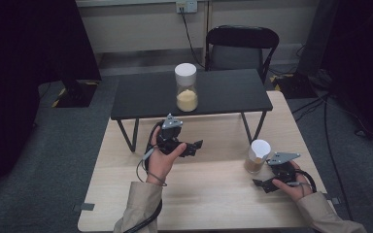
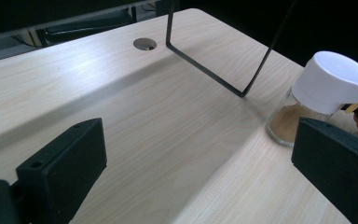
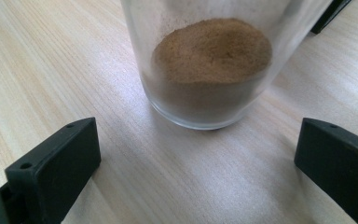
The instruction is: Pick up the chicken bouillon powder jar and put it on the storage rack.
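Note:
A small glass jar (image 1: 257,156) with a white lid and brown powder stands on the wooden table (image 1: 209,194) at the right. My right gripper (image 1: 263,184) is just beside it, open. In the right gripper view the brown jar (image 3: 209,70) stands right ahead of the open right gripper (image 3: 200,154), outside its jaws. My left gripper (image 1: 194,147) is held above the table's middle, open and pointing right. From the open left gripper (image 2: 200,158) the brown jar (image 2: 307,105) is off to the right. A taller jar (image 1: 186,87) with yellow powder stands on a black shelf (image 1: 223,92).
The black shelf stands on thin metal legs (image 2: 214,70) across the far half of the table. A round cable hole (image 2: 145,44) is in the tabletop behind it. A black chair (image 1: 240,46) stands beyond the table. Cables lie on the floor at the right.

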The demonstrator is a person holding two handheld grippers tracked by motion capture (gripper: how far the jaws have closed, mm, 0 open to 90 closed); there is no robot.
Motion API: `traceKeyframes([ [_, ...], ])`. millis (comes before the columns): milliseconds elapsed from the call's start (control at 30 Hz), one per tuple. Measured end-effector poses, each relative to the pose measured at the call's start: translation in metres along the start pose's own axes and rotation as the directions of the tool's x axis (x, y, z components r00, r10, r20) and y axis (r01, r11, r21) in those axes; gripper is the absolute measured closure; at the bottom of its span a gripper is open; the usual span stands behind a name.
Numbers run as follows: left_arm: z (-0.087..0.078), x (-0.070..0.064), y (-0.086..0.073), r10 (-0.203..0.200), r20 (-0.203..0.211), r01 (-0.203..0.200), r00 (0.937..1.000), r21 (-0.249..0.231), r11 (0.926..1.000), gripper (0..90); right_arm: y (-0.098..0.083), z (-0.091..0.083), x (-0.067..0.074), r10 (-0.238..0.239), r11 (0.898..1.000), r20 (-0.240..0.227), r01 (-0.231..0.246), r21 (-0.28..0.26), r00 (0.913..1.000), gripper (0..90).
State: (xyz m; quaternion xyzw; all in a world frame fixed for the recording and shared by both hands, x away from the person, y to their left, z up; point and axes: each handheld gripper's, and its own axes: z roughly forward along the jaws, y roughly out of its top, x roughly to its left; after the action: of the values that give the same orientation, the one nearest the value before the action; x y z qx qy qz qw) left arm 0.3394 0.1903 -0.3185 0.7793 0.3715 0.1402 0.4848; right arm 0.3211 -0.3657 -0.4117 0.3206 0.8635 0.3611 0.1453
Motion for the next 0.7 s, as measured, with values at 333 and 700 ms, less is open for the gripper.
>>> traceKeyframes([
  [333, 0.006, 0.002, -0.013, -0.009, 0.007, 0.009, 0.9999, 0.014, 0.9999, 2.2, 0.000, 0.000, 0.000, 0.000, 1.000, 0.000, 0.000, 0.000, 1.0000, 0.0],
  [700, 0.013, 0.002, -0.029, -0.017, 0.018, 0.016, 0.9997, 0.021, 0.9996, 2.2, 0.000, 0.000, 0.000, 0.000, 1.000, 0.000, 0.000, 0.000, 1.0000, 0.0],
])
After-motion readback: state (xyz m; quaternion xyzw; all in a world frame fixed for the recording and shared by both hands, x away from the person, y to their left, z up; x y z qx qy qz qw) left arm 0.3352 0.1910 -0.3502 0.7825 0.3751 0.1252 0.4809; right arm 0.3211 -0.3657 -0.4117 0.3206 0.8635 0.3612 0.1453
